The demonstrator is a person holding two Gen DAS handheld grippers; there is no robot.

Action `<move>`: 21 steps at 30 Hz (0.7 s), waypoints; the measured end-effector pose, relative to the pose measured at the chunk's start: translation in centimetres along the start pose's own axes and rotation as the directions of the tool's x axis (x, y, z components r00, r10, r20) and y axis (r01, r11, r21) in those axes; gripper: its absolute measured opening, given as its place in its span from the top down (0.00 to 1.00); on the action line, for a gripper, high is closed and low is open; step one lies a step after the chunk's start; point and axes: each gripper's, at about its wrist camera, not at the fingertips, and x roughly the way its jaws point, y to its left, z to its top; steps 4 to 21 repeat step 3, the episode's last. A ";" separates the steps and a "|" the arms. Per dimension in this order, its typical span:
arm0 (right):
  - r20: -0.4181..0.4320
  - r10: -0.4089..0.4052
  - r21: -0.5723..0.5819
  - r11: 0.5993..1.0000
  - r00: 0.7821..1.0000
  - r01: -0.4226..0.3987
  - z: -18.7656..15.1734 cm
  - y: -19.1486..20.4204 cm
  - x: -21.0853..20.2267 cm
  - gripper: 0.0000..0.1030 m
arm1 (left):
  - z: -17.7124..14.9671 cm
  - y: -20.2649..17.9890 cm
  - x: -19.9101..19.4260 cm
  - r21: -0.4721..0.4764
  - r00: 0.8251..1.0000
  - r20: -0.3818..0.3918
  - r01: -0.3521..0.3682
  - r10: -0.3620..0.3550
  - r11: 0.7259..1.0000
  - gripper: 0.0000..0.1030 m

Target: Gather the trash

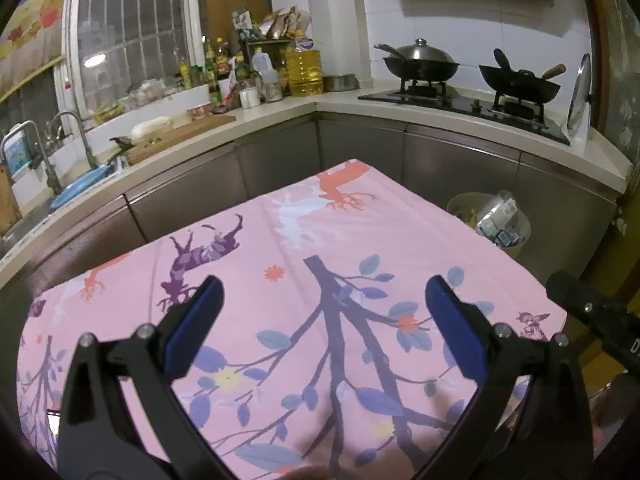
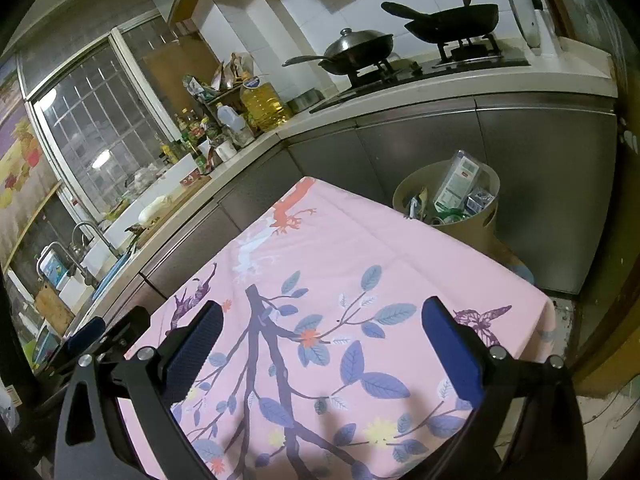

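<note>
A beige trash bin stands on the floor past the table's far right corner, stuffed with cartons and wrappers. The same bin shows at the right of the left wrist view, holding a clear wrapper. My left gripper hovers open over the pink floral tablecloth with nothing between its blue pads. My right gripper is open too, empty, above the same cloth. No loose trash shows on the cloth. The left gripper's body appears at the left of the right wrist view.
Grey cabinets and an L-shaped counter ring the table closely. On the counter stand a stove with two woks, an oil jug, bottles, a cutting board and a sink. A narrow floor strip lies right of the table.
</note>
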 end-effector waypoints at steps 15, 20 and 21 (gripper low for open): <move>-0.001 0.000 0.001 1.000 1.000 0.000 -0.1 0.1 -0.1 0.07 | 0.0 0.1 0.0 -0.001 1.000 0.001 0.000 0.000 1.000 0.06; -0.001 0.000 0.001 1.000 1.000 0.000 -0.1 0.1 -0.1 0.07 | 0.0 0.1 0.0 -0.001 1.000 0.001 0.000 0.000 1.000 0.06; -0.001 0.000 0.001 1.000 1.000 0.000 -0.1 0.1 -0.1 0.07 | 0.0 0.1 0.0 -0.001 1.000 0.001 0.000 0.000 1.000 0.06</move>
